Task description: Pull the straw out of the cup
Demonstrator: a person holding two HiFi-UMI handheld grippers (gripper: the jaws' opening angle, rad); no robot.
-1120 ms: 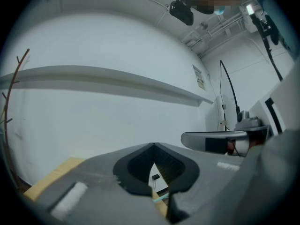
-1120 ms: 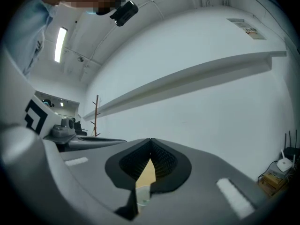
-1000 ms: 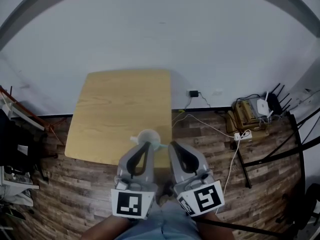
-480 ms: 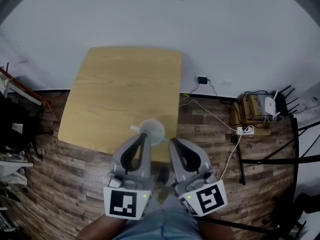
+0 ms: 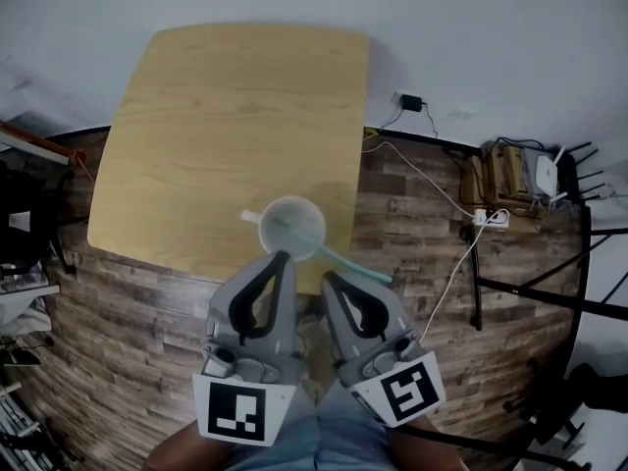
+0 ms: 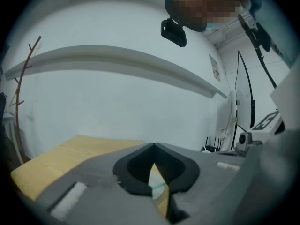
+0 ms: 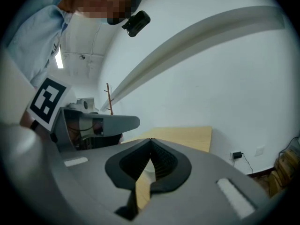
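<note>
The straw (image 5: 353, 266) leans out of the cup (image 5: 291, 226) near the surface's (image 5: 216, 116) lower edge, slanting toward lower right, its free end nearer the clenched, empty right claw (image 5: 328, 277) than the equally clenched left claw (image 5: 282, 257).

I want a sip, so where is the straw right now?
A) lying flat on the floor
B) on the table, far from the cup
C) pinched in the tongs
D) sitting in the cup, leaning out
D: the straw has one end down in the cup and leans out over the rim, past the near edge of the table.
</note>
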